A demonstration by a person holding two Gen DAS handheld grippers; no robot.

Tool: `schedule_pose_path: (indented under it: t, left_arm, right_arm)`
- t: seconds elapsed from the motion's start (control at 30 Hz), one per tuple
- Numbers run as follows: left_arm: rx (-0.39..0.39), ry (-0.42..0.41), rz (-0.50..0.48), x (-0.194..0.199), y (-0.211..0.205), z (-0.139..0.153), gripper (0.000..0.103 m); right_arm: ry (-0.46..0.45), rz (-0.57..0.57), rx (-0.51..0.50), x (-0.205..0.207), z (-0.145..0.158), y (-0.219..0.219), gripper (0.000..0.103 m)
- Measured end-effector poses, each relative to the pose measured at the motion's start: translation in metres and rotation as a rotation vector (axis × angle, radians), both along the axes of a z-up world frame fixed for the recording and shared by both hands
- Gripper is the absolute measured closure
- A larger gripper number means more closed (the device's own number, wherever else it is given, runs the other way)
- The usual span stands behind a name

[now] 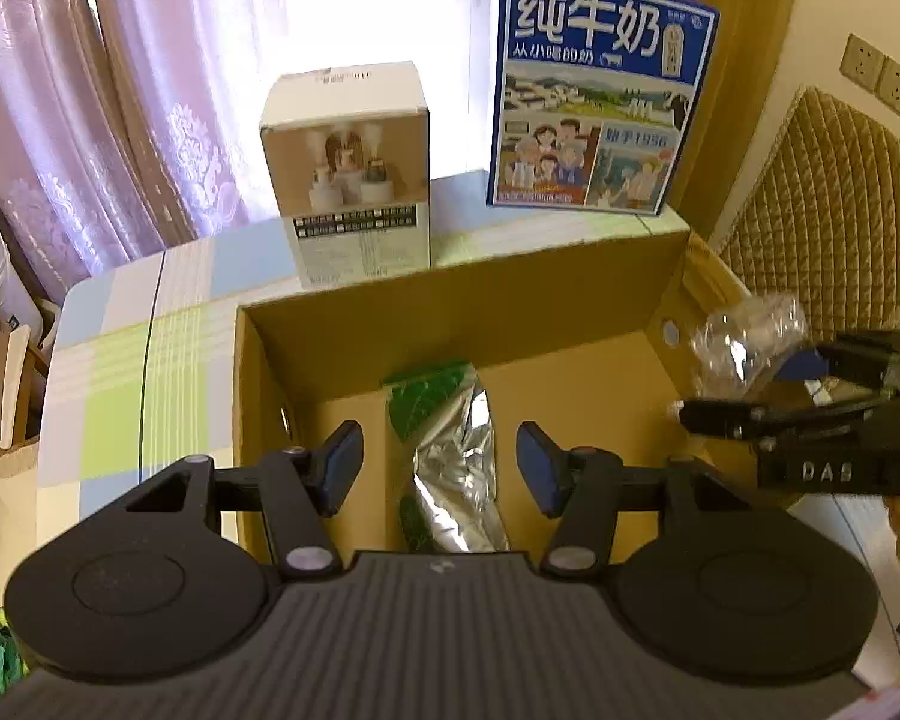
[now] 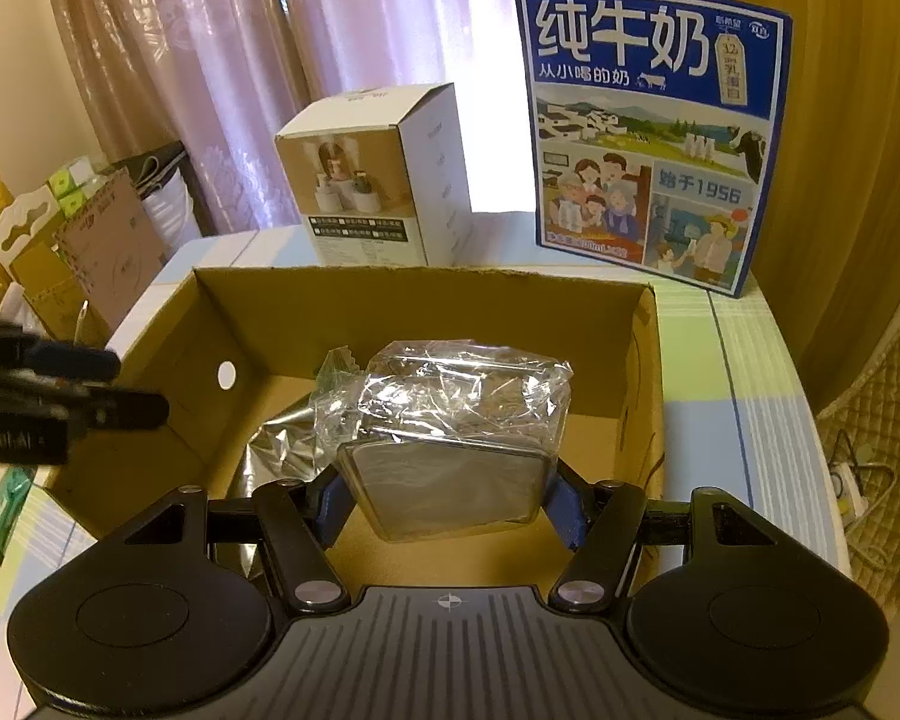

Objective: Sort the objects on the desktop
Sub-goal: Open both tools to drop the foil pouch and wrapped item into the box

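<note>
An open cardboard box (image 1: 450, 324) (image 2: 426, 300) stands on the checked tablecloth. A green and silver foil bag (image 1: 456, 456) (image 2: 282, 450) lies on its floor. My left gripper (image 1: 438, 468) is open and empty, above the box over the foil bag. My right gripper (image 2: 450, 498) is shut on a flat metal tin in clear plastic wrap (image 2: 450, 450) and holds it above the box's inside. In the left wrist view the right gripper (image 1: 810, 402) and the wrapped tin (image 1: 744, 348) show over the box's right wall.
A white product box (image 1: 348, 174) (image 2: 378, 180) and a blue milk carton box (image 1: 600, 90) (image 2: 654, 132) stand behind the cardboard box. A quilted chair back (image 1: 828, 210) is at the right. Cartons and bags (image 2: 78, 240) are piled left of the table.
</note>
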State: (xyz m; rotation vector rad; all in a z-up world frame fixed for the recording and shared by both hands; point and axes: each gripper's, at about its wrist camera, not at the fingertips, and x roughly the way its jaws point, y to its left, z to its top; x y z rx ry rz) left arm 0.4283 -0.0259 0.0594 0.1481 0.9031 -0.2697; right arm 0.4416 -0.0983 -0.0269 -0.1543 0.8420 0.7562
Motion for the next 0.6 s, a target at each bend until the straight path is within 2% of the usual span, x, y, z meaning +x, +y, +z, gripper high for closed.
schedule_pose_path:
  t: [0.03,0.13,0.5,0.6]
  left_arm:
    - [0.001,0.004,-0.001,-0.001,0.001,-0.002,0.052]
    - [0.005,0.015,0.000,-0.004,0.003,-0.006,0.050]
    - [0.017,0.024,0.001,-0.017,0.009,-0.006,0.046]
    - [0.013,0.021,0.006,-0.025,0.013,-0.002,0.045]
  right_arm:
    - [-0.007,-0.005,0.009,0.000,0.001,0.000,0.041]
    - [-0.021,-0.026,0.044,0.000,0.006,-0.003,0.031]
    - [-0.054,-0.025,0.056,-0.013,0.025,-0.012,0.025]
    - [-0.055,-0.020,0.038,-0.020,0.031,-0.017,0.021]
